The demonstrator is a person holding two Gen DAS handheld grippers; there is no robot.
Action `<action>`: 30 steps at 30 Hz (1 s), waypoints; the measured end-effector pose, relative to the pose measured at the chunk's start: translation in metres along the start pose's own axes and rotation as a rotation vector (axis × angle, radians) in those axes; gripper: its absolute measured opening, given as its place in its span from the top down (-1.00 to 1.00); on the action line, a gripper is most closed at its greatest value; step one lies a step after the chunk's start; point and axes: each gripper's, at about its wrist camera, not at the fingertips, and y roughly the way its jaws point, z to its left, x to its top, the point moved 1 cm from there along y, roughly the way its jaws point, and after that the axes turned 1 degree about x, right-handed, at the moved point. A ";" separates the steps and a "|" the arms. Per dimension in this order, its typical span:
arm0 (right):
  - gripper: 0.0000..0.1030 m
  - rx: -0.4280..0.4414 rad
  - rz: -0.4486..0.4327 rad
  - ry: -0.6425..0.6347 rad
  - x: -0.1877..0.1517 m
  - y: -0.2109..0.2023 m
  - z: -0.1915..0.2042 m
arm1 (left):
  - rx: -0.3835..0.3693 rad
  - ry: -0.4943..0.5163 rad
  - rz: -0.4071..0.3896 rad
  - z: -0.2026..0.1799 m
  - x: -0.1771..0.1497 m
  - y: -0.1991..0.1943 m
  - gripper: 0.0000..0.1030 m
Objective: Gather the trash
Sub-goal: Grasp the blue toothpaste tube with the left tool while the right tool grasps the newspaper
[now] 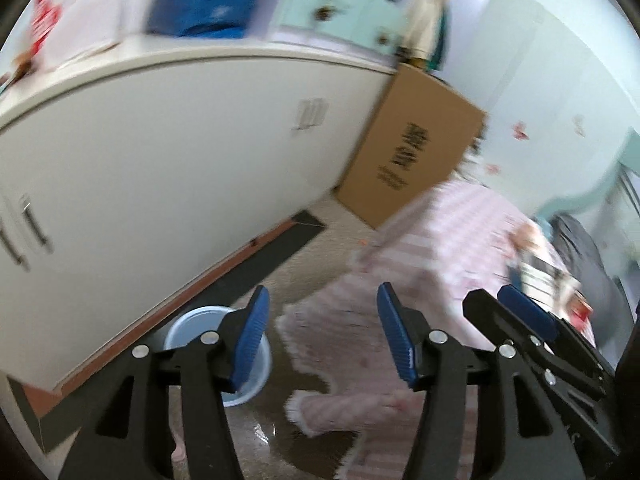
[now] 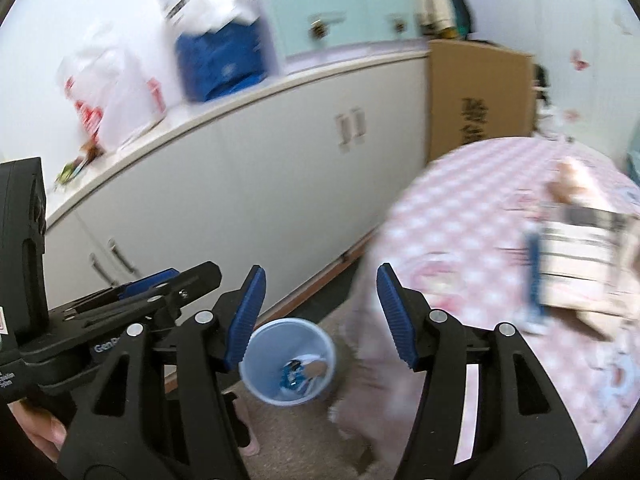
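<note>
Both your grippers hang above the floor with nothing between their blue pads: the left gripper [image 1: 320,332] and the right gripper [image 2: 320,316] each have their fingers spread apart. The pale blue trash bin [image 2: 289,360] stands upright on the floor between the white cabinet [image 2: 248,184] and the pink-covered bed [image 2: 480,240], mouth facing up, probably so scraps can be dropped straight in. Its long axis runs vertically, and some blue and white trash [image 2: 300,372] already lies at the bottom.
</note>
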 end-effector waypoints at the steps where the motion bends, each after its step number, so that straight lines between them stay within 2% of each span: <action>1: -0.13 -0.012 -0.010 0.011 0.000 -0.006 -0.008 | -0.017 0.023 0.000 -0.014 -0.002 -0.001 -0.10; 6: -0.19 -0.119 -0.076 0.108 -0.008 -0.053 -0.076 | -0.110 0.135 0.029 -0.091 -0.012 0.004 -0.12; 9: -0.35 -0.194 -0.106 0.167 -0.015 -0.075 -0.116 | -0.131 0.197 0.048 -0.129 -0.019 0.013 -0.14; 13: -0.42 -0.272 -0.114 0.263 -0.021 -0.086 -0.171 | -0.139 0.276 0.067 -0.169 -0.028 0.029 -0.19; 18: -0.49 -0.277 -0.088 0.321 -0.019 -0.079 -0.209 | -0.141 0.298 0.113 -0.187 -0.030 0.052 -0.19; 22: -0.50 -0.260 -0.048 0.317 -0.008 -0.056 -0.218 | -0.134 0.298 0.129 -0.191 -0.029 0.062 -0.19; 25: -0.50 -0.280 -0.035 0.309 -0.002 -0.043 -0.225 | -0.136 0.304 0.133 -0.190 -0.030 0.066 -0.19; 26: -0.47 -0.269 -0.028 0.309 0.000 -0.039 -0.227 | -0.136 0.310 0.134 -0.191 -0.030 0.067 -0.19; 28: 0.01 -0.249 -0.004 0.312 0.000 -0.034 -0.230 | -0.138 0.316 0.140 -0.191 -0.031 0.069 -0.19; 29: 0.14 -0.234 0.000 0.316 0.000 -0.034 -0.231 | -0.144 0.321 0.143 -0.192 -0.031 0.070 -0.19; 30: 0.34 -0.224 -0.007 0.312 -0.001 -0.036 -0.232 | -0.147 0.324 0.146 -0.192 -0.032 0.071 -0.19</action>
